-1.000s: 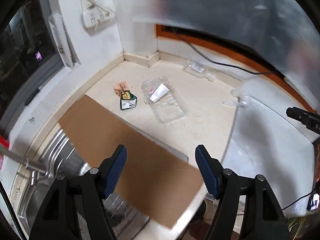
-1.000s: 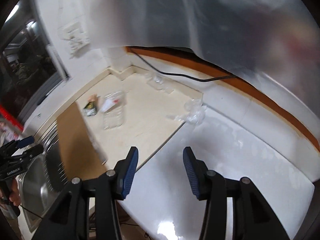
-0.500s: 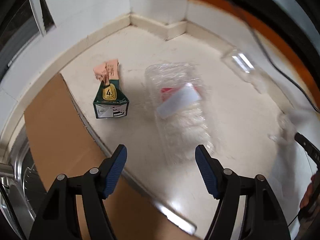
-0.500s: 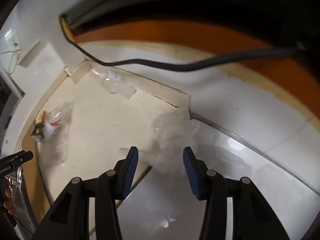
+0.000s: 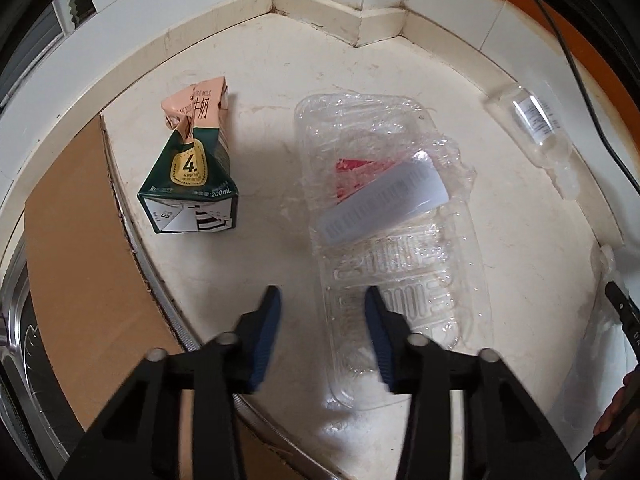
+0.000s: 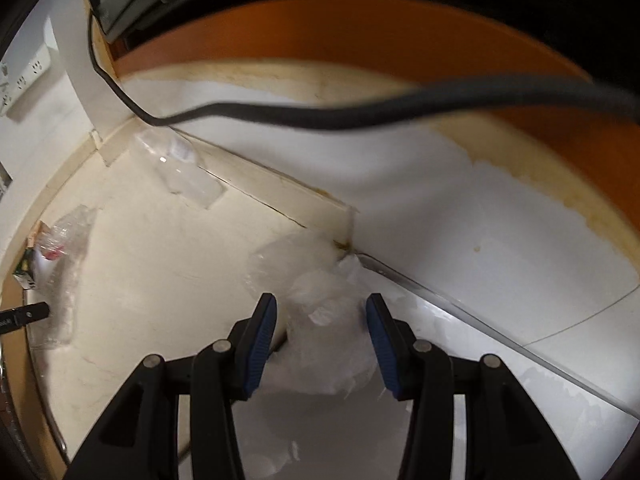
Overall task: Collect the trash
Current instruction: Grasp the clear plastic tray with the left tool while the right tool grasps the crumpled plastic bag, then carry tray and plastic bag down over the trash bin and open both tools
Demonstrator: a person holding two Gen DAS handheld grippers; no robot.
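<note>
Left tool (image 5: 320, 322) lowered onto clear tray (image 5: 400, 248).

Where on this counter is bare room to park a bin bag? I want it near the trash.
Free: the strip between the milk carton and the clear plastic tray, and the patch between that tray and the clear bottle. Crowded: the seam where the crumpled plastic wrap sits before the right claw; cardboard covers the sink side.
</note>
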